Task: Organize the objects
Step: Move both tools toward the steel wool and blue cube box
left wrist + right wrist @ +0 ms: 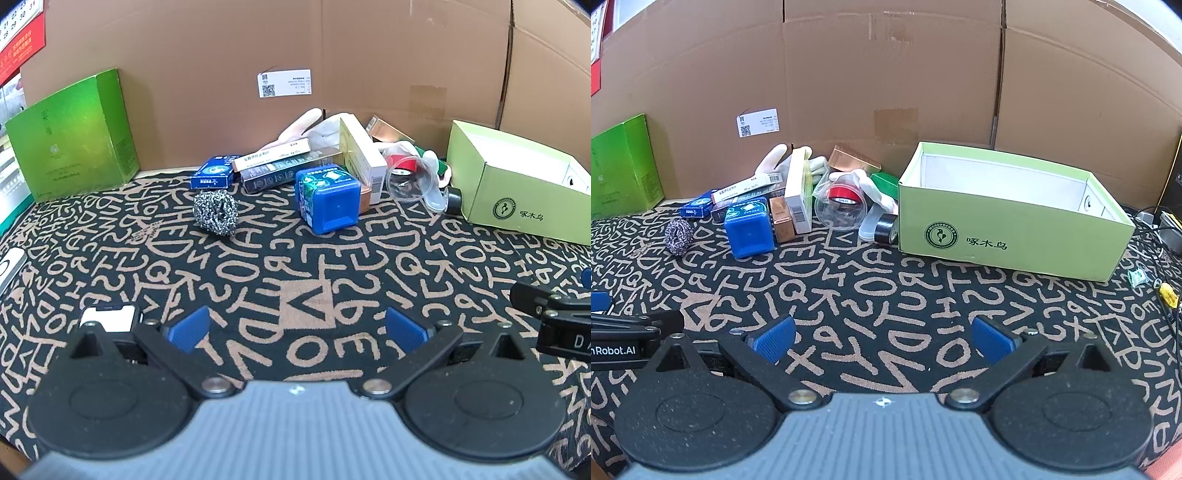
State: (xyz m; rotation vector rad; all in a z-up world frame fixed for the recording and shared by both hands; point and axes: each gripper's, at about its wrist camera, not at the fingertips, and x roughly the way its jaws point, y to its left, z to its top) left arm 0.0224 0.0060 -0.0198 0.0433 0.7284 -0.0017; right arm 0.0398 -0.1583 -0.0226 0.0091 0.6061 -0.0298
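While both the left gripper (297, 330) and right gripper (884, 338) hover with blue pads spread wide and empty over the letter-patterned black cloth (871, 295), a clutter of small cartons (764, 206) waits beside the open pale-green cardboard box (1008, 229), probably their destination.

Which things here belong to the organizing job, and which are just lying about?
Job:
- steel scourer
- blue cube box
- red tape roll
- black tape roll
- white gloves
- open green box

Lying about:
- tall green carton
- cables
- cardboard backdrop
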